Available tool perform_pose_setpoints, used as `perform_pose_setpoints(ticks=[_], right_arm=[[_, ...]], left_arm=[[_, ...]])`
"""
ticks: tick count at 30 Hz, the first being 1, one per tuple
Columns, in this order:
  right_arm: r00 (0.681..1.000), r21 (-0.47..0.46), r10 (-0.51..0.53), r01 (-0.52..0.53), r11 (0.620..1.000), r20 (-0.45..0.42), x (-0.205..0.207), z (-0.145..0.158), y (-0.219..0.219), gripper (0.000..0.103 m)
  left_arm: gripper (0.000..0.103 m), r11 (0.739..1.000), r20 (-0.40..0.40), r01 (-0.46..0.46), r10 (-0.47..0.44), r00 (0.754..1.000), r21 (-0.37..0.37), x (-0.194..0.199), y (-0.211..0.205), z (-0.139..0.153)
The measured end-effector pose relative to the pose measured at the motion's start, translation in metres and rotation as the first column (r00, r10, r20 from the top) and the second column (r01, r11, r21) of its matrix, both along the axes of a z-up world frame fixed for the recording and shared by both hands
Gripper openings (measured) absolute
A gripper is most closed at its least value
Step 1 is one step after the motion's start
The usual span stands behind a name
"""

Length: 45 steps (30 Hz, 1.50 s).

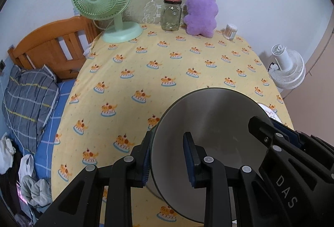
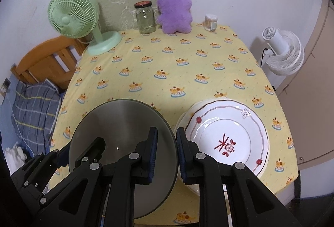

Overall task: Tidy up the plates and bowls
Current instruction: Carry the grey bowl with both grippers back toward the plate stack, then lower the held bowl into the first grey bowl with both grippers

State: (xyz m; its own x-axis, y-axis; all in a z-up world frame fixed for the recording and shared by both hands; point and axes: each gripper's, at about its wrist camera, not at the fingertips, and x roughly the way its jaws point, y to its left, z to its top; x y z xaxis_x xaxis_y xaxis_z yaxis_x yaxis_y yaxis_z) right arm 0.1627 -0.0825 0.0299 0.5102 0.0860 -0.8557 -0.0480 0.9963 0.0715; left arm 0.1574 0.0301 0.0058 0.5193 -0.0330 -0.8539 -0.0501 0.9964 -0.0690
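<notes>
A grey metal bowl point(image 1: 208, 114) point(image 2: 117, 122) hangs tilted just above the yellow tablecloth point(image 2: 167, 60), held from both sides. My left gripper point(image 1: 169, 160) is shut on the bowl's left rim, one pad inside and one outside. My right gripper point(image 2: 166, 154) is shut on the opposite rim. Each wrist view also shows the other gripper: the right gripper point(image 1: 269, 124) and the left gripper point(image 2: 81, 147). To the right of the bowl lies a white plate with red markings point(image 2: 227, 135), on top of another pale plate.
Along the table's far edge stand a green fan point(image 2: 73, 16), a glass jar point(image 2: 145, 18), a purple plush toy point(image 2: 175, 10) and a cotton-swab tub point(image 2: 211, 22). A white fan point(image 2: 281, 54) stands off the right side. A bed with a wooden headboard point(image 1: 54, 45) is on the left.
</notes>
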Motion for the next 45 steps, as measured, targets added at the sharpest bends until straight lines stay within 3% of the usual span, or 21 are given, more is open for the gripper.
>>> perform_pose_setpoints(ticks=[26,36,41,45], right_arm=[[0.993,-0.052,0.046,-0.052,0.997,-0.112,0.016,-0.046,0.030,0.022],[0.992,-0.067,0.046,-0.054,0.996,-0.115,0.020,-0.053,0.030,0.022],[0.992,-0.046,0.043,-0.049,0.998,-0.117,0.019,-0.051,0.028,0.022],[0.992,-0.033,0.044,-0.048,0.998,-0.119,0.016,-0.047,0.026,0.022]], left_arm=[[0.026,0.998,-0.120,-0.050,0.046,0.992,-0.024,0.007,0.023,-0.044],[0.026,0.999,-0.115,-0.037,0.036,0.993,-0.007,0.010,0.022,-0.048],[0.036,0.998,-0.139,-0.040,0.032,0.990,-0.057,0.009,0.028,-0.048],[0.041,0.998,-0.135,-0.027,0.020,0.991,-0.053,0.007,0.026,-0.045]])
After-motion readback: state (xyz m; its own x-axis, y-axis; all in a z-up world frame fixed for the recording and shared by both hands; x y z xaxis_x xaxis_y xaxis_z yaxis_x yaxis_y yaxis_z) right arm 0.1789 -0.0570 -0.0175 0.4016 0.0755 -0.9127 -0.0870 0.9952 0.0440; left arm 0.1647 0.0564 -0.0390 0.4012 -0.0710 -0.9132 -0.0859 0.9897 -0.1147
